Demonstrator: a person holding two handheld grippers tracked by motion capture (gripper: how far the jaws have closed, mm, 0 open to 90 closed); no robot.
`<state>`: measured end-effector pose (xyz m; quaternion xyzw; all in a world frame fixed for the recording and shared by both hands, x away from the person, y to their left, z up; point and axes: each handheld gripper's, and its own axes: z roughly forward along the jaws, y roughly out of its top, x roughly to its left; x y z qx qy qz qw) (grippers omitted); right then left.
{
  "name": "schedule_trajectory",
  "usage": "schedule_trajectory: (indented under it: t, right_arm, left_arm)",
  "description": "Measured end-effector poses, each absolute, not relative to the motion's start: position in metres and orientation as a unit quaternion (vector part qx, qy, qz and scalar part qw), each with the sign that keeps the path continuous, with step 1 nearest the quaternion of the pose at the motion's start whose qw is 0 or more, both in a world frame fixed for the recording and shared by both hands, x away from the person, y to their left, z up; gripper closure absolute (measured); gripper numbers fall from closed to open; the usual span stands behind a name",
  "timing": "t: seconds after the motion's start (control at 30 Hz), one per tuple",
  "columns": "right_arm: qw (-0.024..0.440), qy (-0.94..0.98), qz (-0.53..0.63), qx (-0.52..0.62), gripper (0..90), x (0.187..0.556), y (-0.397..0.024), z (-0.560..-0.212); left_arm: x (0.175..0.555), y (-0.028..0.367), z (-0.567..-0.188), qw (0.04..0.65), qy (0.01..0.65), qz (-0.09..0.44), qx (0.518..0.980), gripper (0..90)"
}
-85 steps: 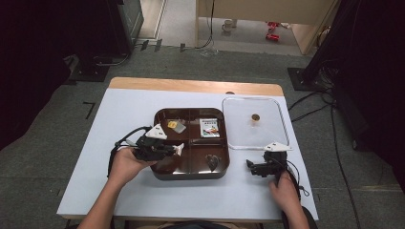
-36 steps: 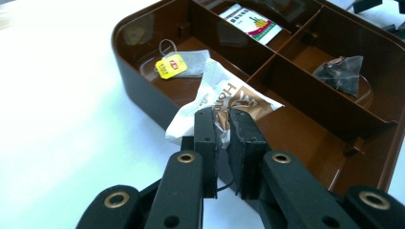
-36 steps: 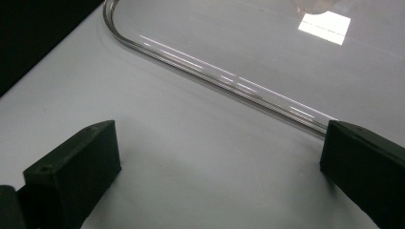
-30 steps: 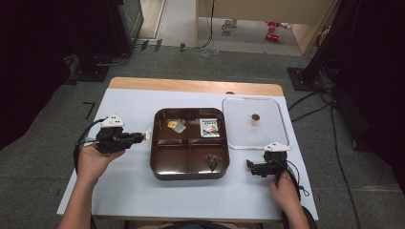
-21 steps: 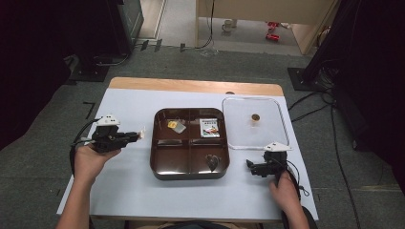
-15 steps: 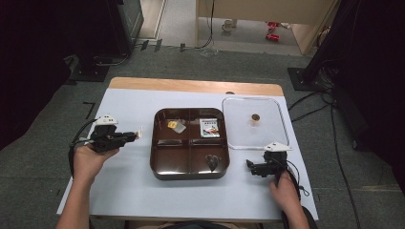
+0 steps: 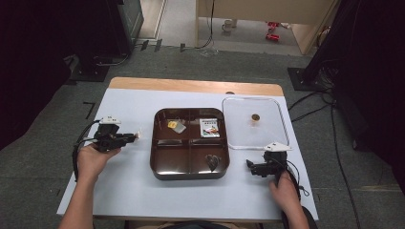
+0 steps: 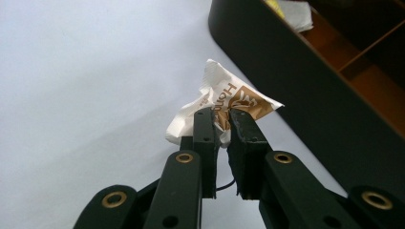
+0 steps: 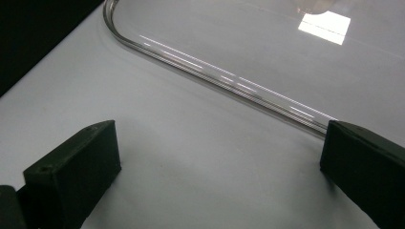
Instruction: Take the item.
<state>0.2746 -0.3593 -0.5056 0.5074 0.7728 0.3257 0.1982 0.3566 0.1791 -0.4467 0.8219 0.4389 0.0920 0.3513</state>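
The left gripper has its jaws pinched tight on a small crumpled sachet, white and brown with printed lettering, and it hangs low over the bare white table, just left of the dark four-part tray. In the high view that sachet pokes out from the jaw tips, clear of the tray's rim.

Over on the other side, the right gripper rests near the corner of the clear lid, jaws wide apart with nothing between them.

Now the risks. The grip sits on one crumpled edge of the sachet, so the paper could tear or slide out if the hand swings quickly. The packet is light; let go from any height and it may flutter or tumble somewhere unplanned. The tray wall is close beside the jaws, so a drift to that side could knock the tray and shake the two packets in its far sections. If the jaws open slowly, the creased paper might cling to a pad and lift away again with the hand.
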Motion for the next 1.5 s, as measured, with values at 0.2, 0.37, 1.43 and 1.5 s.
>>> schedule_trajectory:
  t: [0.2,0.37,1.43,1.5]
  right_arm:
    - [0.198,0.773,0.326,0.507,0.0,0.275,-0.359,-0.506]
    - [0.198,0.773,0.326,0.507,0.0,0.275,-0.359,-0.506]
    - [0.198,0.773,0.325,0.507,0.0,0.275,-0.359,-0.506]
    - [0.198,0.773,0.325,0.507,0.0,0.275,-0.359,-0.505]
  left_arm:
    - [0.359,0.177,-0.454,0.339,0.443,0.091,0.825,82.0]
    - [0.361,0.176,-0.457,0.339,0.444,0.087,0.825,81.6]
    - [0.352,0.191,-0.445,0.387,0.471,0.096,0.787,46.3]
    - [0.352,0.193,-0.444,0.389,0.472,0.098,0.785,45.6]
